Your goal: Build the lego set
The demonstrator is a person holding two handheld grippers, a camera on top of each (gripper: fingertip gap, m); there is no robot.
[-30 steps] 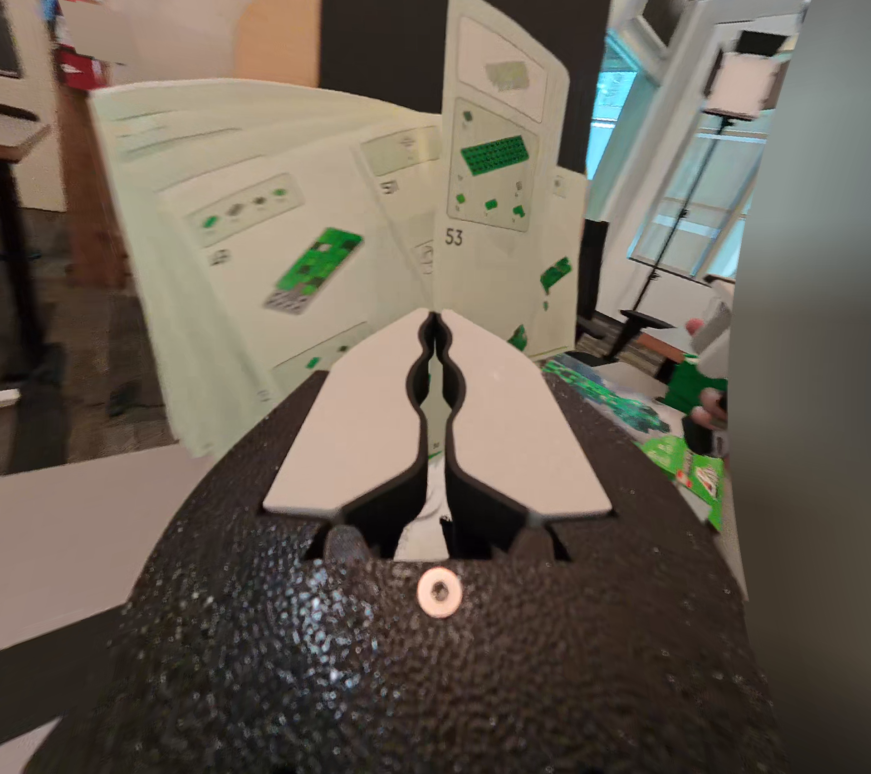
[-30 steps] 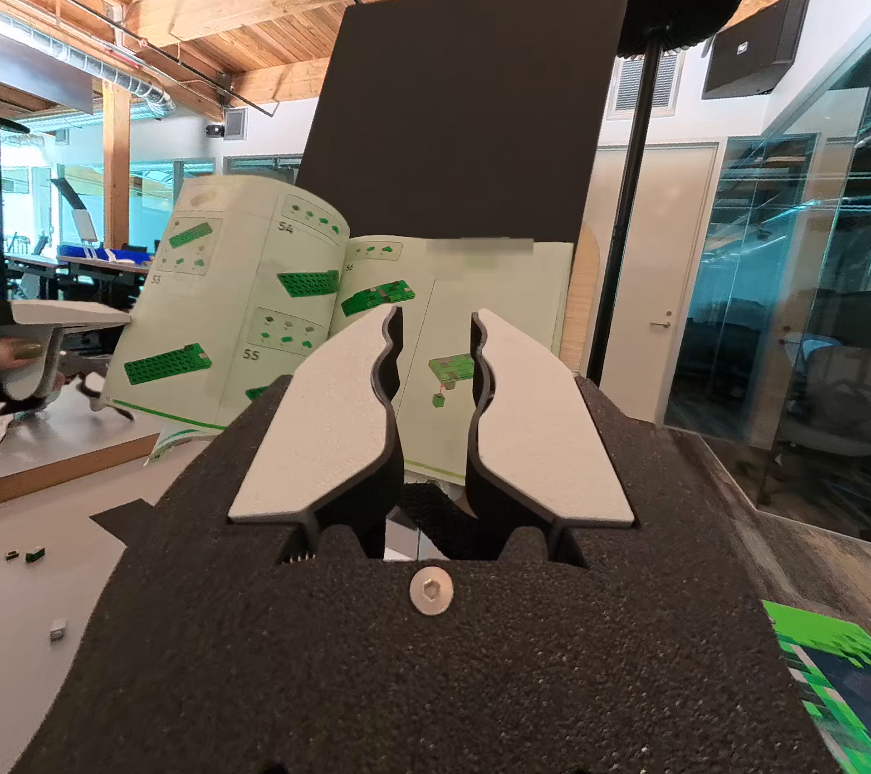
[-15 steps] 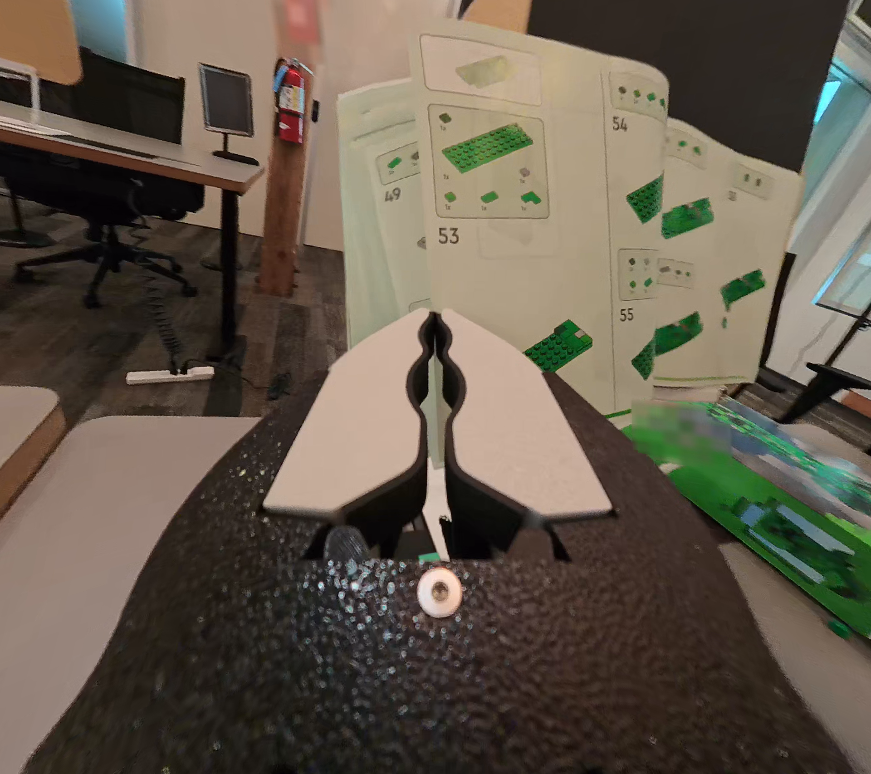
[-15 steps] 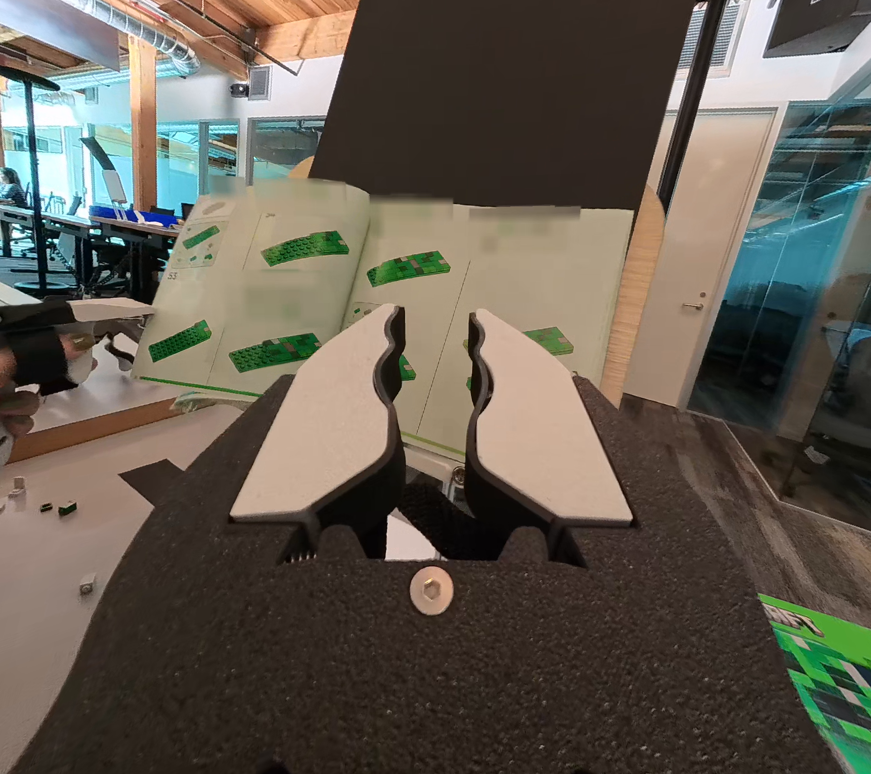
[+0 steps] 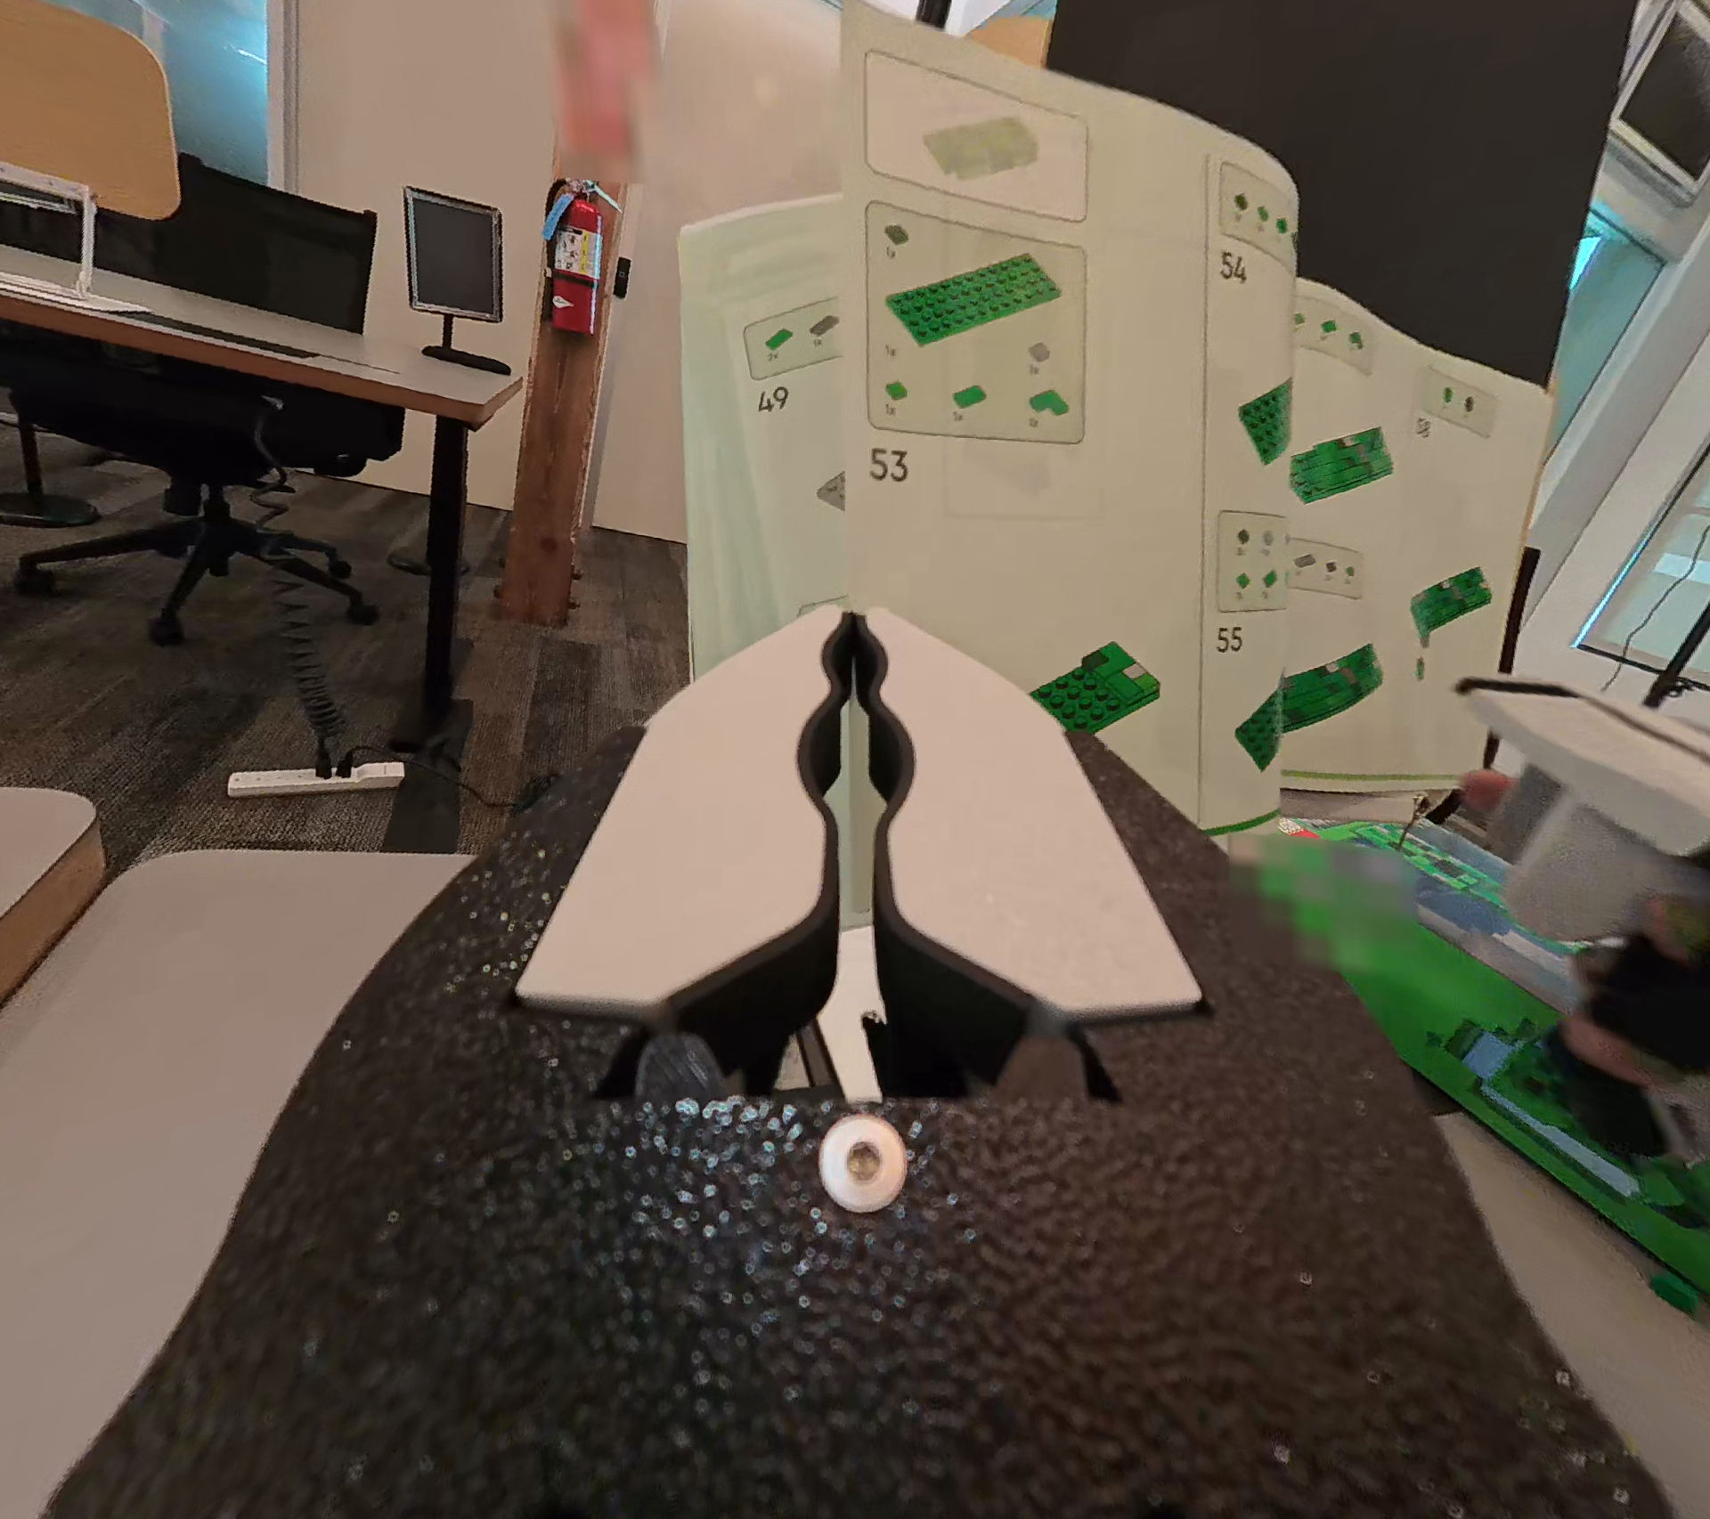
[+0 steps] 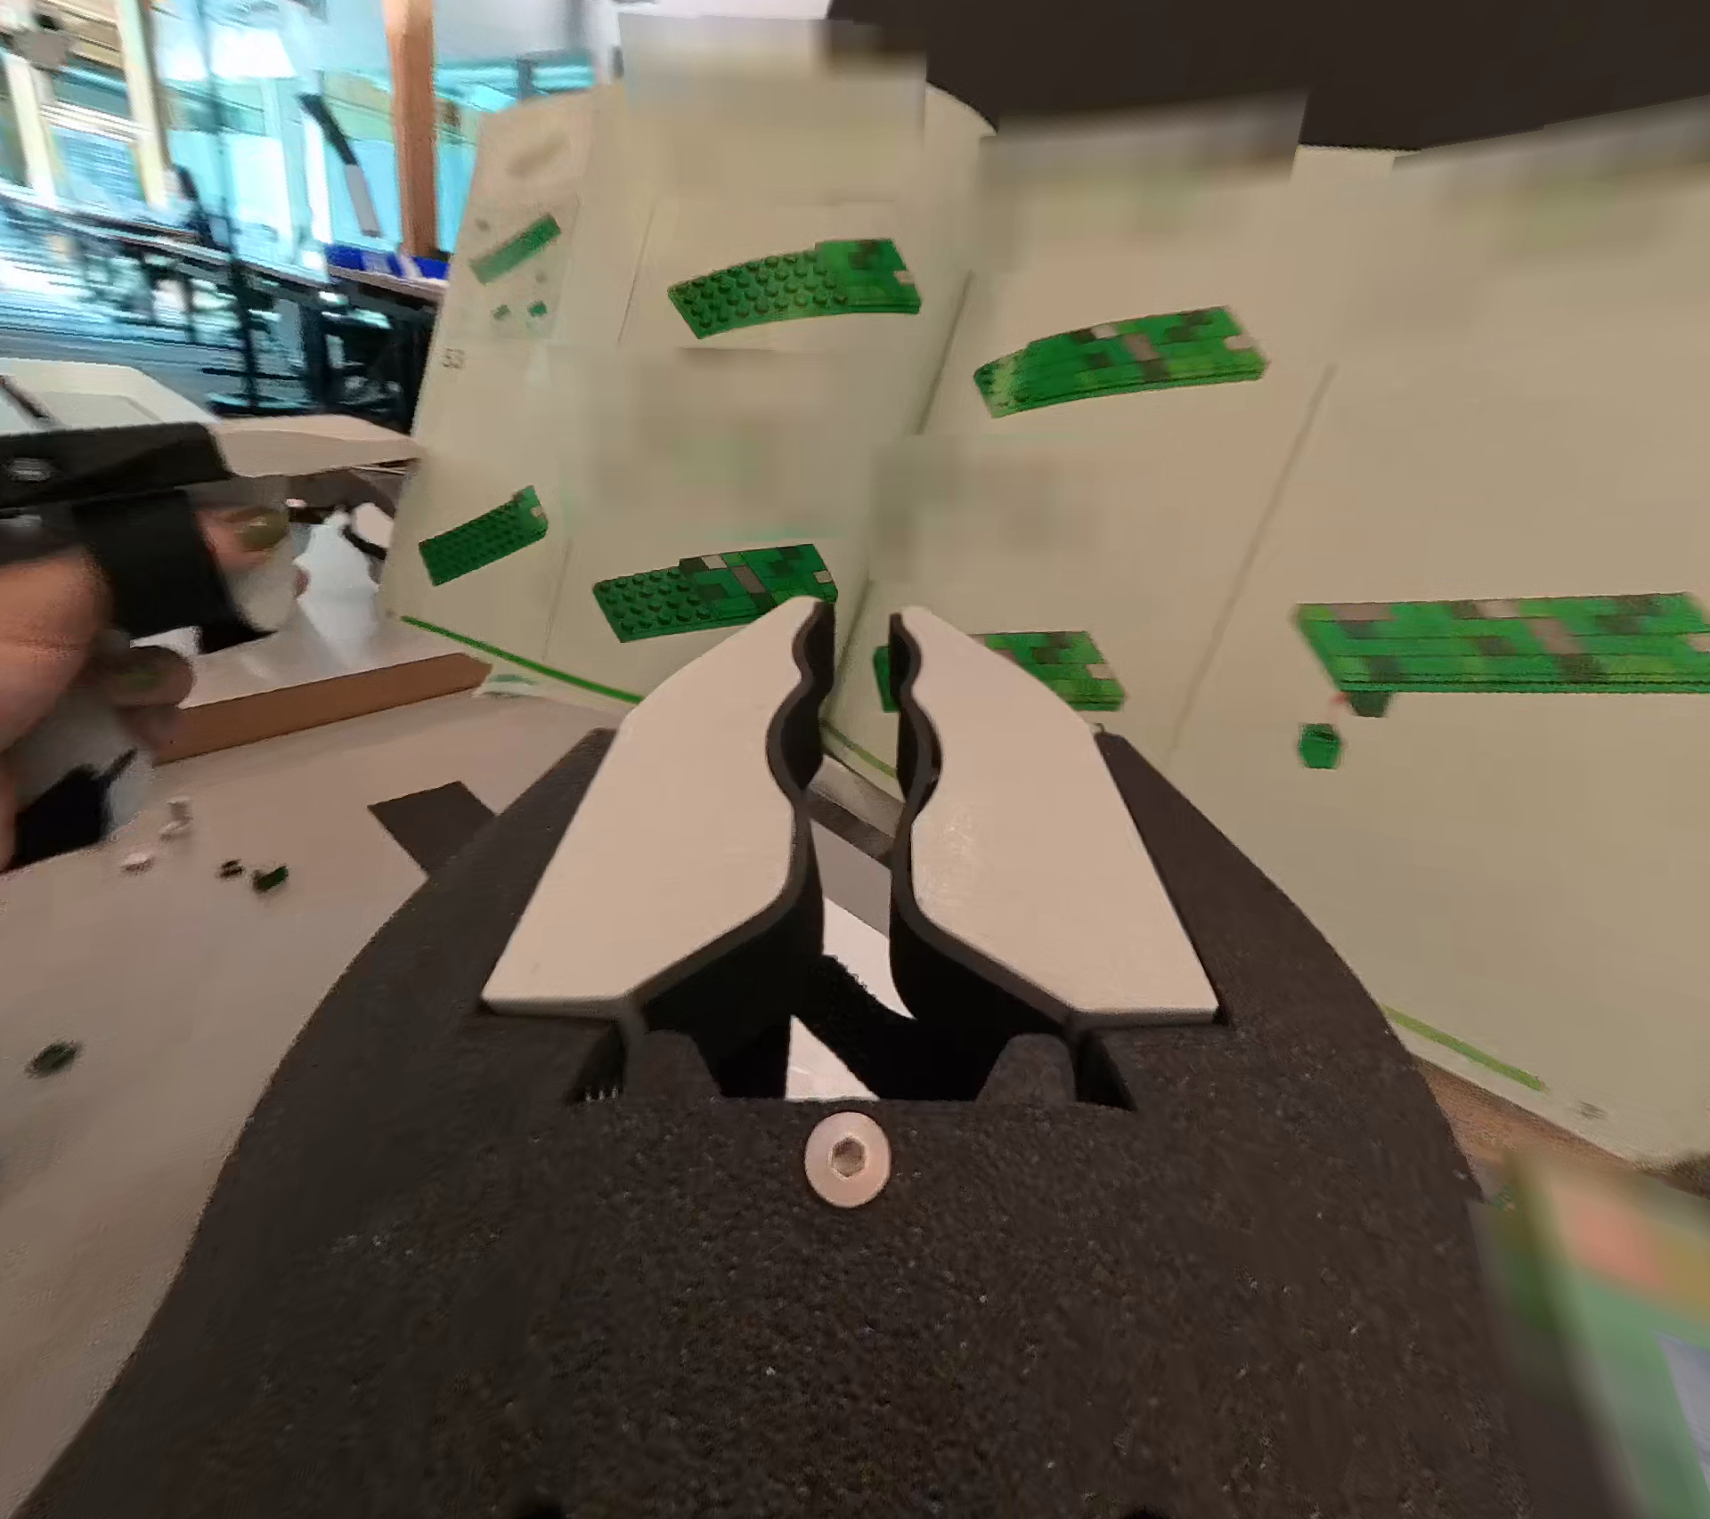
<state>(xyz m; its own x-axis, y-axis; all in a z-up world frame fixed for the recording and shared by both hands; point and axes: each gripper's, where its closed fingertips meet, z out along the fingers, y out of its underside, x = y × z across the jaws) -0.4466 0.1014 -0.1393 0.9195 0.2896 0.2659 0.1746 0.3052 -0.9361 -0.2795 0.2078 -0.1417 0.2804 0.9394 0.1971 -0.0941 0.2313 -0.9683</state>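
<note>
the left gripper (image 5: 852, 623) has its two fingers (image 5: 703, 827) pressed together at the tips on the edge of one page (image 5: 1018, 549) of a pale instruction booklet (image 5: 1332, 512), and the sheet runs back through the slot between them, so the pinch is what keeps that leaf standing upright and apart from the rest. the other pages fan out behind and to the right of it, curving loosely, which looks like the reason for holding one by its edge: it stays flat enough to show the green brick drawings printed on it. the right gripper (image 6: 861, 623) sits just before the same booklet (image 6: 1203, 512) with its fingers (image 6: 1018, 827) a narrow way apart; a fold of the pages lies in line with the gap, but whether the pads touch paper cannot be told, and nothing is plainly held. from its place near the booklet's lower edge it seems set to steady or take a page. just beside it, on the pale table (image 6: 185, 1012), lie a few small green and grey loose bricks (image 6: 250, 873). to the left gripper's right lies a flat green printed box (image 5: 1480, 1012). farther off stands a tall black board (image 5: 1342, 41) behind the booklet. beyond that are a wooden post (image 5: 564, 411) with a red fire extinguisher (image 5: 576, 267), and a desk (image 5: 278, 355) with an office chair (image 5: 213, 475).
</note>
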